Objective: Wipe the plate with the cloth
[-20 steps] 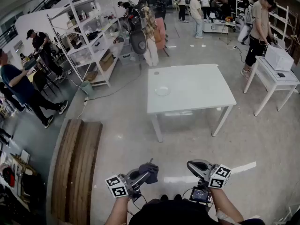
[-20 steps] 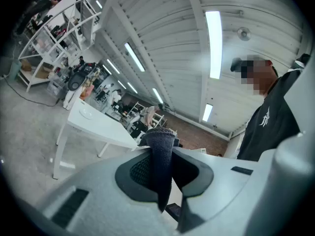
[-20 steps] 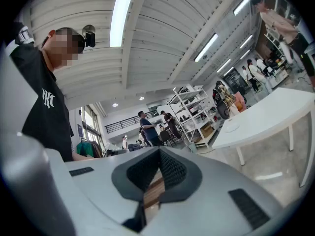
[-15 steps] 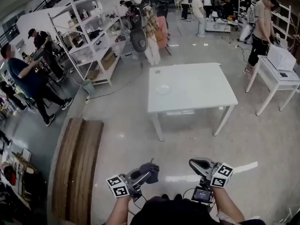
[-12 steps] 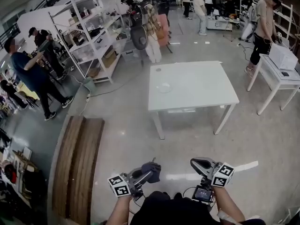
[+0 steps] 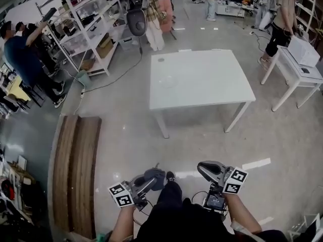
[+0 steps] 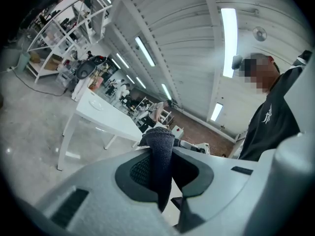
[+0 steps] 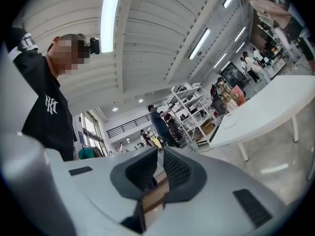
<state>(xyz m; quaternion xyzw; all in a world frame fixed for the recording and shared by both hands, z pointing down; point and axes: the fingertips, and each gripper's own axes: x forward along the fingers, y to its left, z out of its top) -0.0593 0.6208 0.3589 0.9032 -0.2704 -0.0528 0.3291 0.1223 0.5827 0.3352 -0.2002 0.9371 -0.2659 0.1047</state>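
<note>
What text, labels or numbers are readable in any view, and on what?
"NY": white interlocked monogram on the person's black shirt, right gripper view; the letters are my best reading.
White print on the same shirt in the left gripper view: too warped to read.
Left marker cube and right marker cube: square patterns only, no letters.
Boxes on the shelves: too small to read.

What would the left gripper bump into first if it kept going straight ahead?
Nothing close. The left gripper, shut on the cloth, points over open floor toward the near end of the table; it might meet that end or slip past it, as depth is unclear.
</note>
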